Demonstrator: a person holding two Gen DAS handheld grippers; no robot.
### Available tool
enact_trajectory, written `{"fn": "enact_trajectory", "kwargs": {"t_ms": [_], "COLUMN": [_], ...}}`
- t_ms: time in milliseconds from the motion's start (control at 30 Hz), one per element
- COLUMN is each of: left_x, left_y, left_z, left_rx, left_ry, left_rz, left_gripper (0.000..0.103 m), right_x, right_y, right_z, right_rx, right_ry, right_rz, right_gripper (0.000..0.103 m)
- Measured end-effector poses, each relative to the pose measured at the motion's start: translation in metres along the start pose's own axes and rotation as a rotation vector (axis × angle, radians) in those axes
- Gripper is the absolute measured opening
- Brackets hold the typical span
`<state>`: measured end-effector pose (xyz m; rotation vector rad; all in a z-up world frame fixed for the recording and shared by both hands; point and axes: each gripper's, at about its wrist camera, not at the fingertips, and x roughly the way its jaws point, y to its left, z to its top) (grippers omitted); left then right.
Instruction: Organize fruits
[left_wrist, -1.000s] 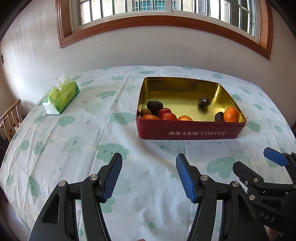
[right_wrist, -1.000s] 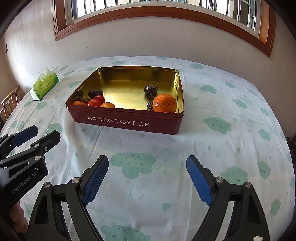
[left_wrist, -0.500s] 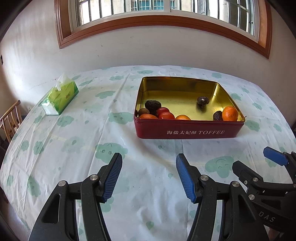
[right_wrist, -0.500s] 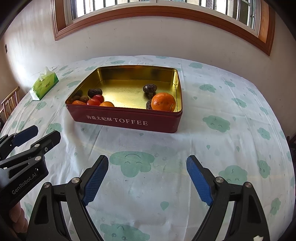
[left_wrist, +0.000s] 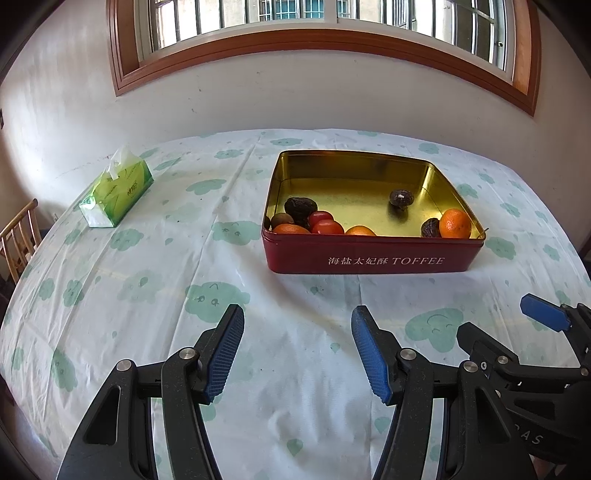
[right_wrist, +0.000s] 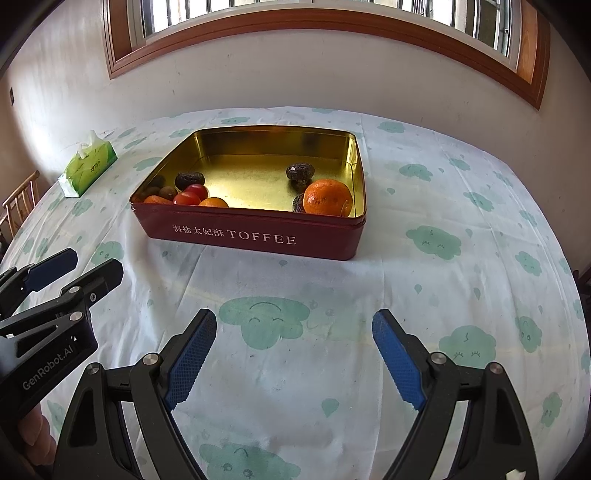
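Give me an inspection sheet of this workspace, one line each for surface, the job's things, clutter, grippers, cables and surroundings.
Surface: table under a white tablecloth with green cloud prints.
Job's things: open red toffee tin holding a large orange at its near right corner, red tomatoes, smaller orange fruits, and dark wrinkled fruits.
Clutter: green tissue box at far left.
Grippers: left gripper and right gripper both open, empty, short of the tin.
Cables: nothing seen.
Surroundings: white wall, wood-framed window, wooden chair at left.
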<state>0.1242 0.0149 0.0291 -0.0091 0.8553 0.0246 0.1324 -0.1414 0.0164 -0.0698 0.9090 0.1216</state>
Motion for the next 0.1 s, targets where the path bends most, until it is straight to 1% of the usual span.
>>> {"fn": "enact_trajectory", "kwargs": {"t_ms": [100], "left_x": [0.0002], "left_y": [-0.0006], "left_z": [-0.0003], "left_rx": [0.003], "left_ry": [0.002], "left_rz": [-0.004], "left_gripper": [0.061], "right_x": [0.0007], "right_y": [0.0004], "right_z": [-0.0003], "right_rx": [0.001], "right_ry": [0.001], "right_rz": [-0.001], "right_gripper": [0.085]}}
